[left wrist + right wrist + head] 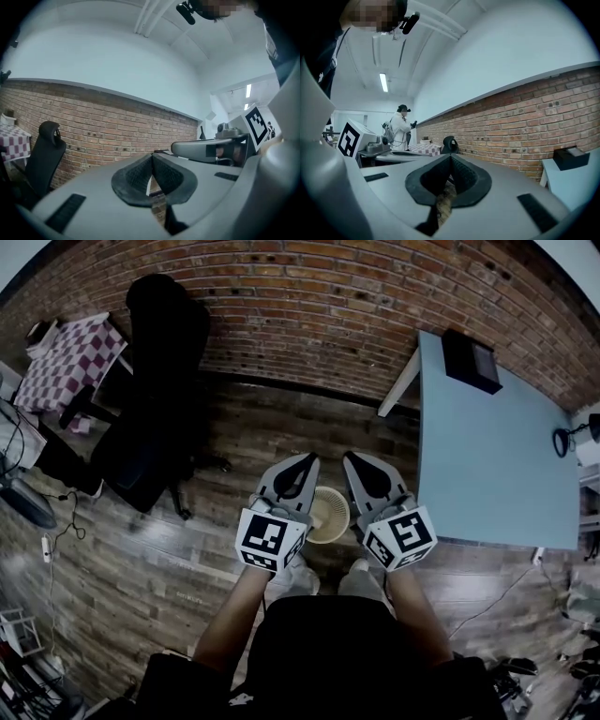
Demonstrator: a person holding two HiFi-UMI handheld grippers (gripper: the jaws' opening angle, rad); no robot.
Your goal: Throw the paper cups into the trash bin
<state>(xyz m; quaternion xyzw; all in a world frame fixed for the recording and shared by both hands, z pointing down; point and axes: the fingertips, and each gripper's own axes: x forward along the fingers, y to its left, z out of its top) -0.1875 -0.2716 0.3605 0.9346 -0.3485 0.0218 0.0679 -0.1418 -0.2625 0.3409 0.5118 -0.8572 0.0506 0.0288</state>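
Well L of the left claw (310,458), an office chair (155,399) is standing by the brick wall (319,306); it's not in play. The left claw is pointing roughly level, away from the person. Its jaws are pressing tip to tip w/ nothing btwn them, and its own view is showing only wall & floor through the slit.

Just R of it and well below, the trash bin (328,515) is sitting upright on the wood floor (187,549), mouth facing up, btwn the two claws in the head view.

The right claw (350,457) is mirroring the left: jaws closed together, empty, floor planks showing under the pads. Further R, the blue table (497,456) is carrying a black box (472,360).

Paper cups: none are showing in any view, not in a claw, on the floor or on the table. Can't tell if any are lying inside the bin. Judging by that, the task is looking done or paused.

The bin is lying about equally near both claws, under the gap btwn them. Its opening axis is running vertical, so any drop would prob. be needing a claw straight over the mouth.
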